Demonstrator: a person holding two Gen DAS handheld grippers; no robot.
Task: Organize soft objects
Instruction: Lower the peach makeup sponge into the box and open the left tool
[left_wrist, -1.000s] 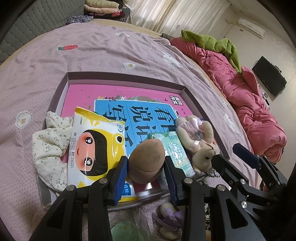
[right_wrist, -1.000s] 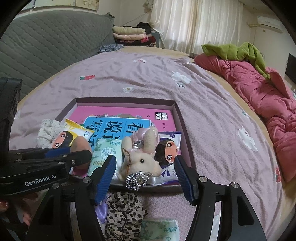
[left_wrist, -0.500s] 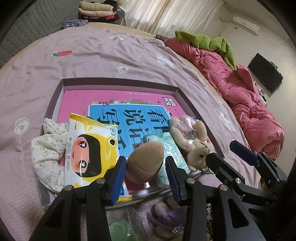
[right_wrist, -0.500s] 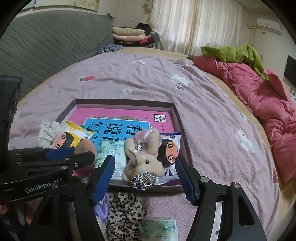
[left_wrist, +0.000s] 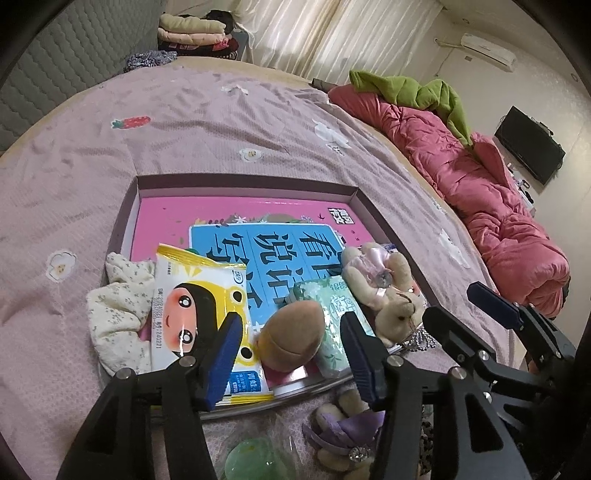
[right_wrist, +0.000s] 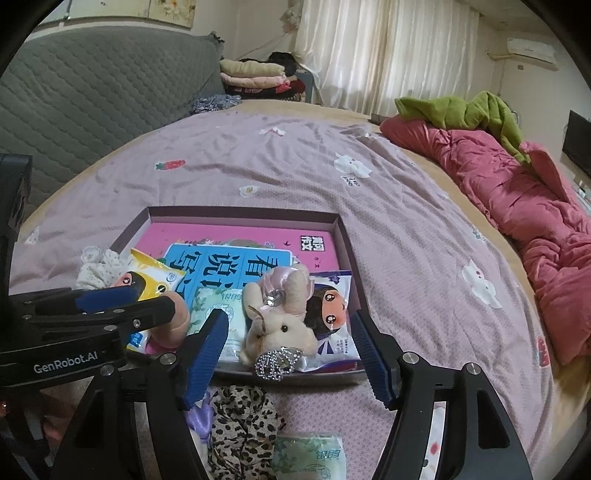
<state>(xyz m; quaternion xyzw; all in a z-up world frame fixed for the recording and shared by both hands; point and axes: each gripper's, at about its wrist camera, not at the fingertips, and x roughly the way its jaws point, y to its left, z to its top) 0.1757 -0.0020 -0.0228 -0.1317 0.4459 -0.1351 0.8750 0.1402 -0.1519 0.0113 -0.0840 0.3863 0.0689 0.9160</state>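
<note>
On the pink bedspread (left_wrist: 229, 122) one shallow tray (left_wrist: 243, 182) is seen, lined with one pink-and-blue book (left_wrist: 280, 240). Within it are counted one floral cloth (left_wrist: 118, 314), two cartoon-faced packets (yellow (left_wrist: 192, 295), purple (right_wrist: 332, 314)), one green tissue pack (left_wrist: 332, 314), one plush rabbit (right_wrist: 280, 321) and one brown plush piece (left_wrist: 291, 332). Left gripper (left_wrist: 288, 354) jaws have just been opening; the brown piece lies between them, unpinched. Right gripper (right_wrist: 288, 354) jaws have likewise been spreading around the rabbit, untouched.

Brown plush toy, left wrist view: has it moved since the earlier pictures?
Yes. The brown plush toy has tipped from upright between the opening left gripper, toward the tray's near edge.
</note>
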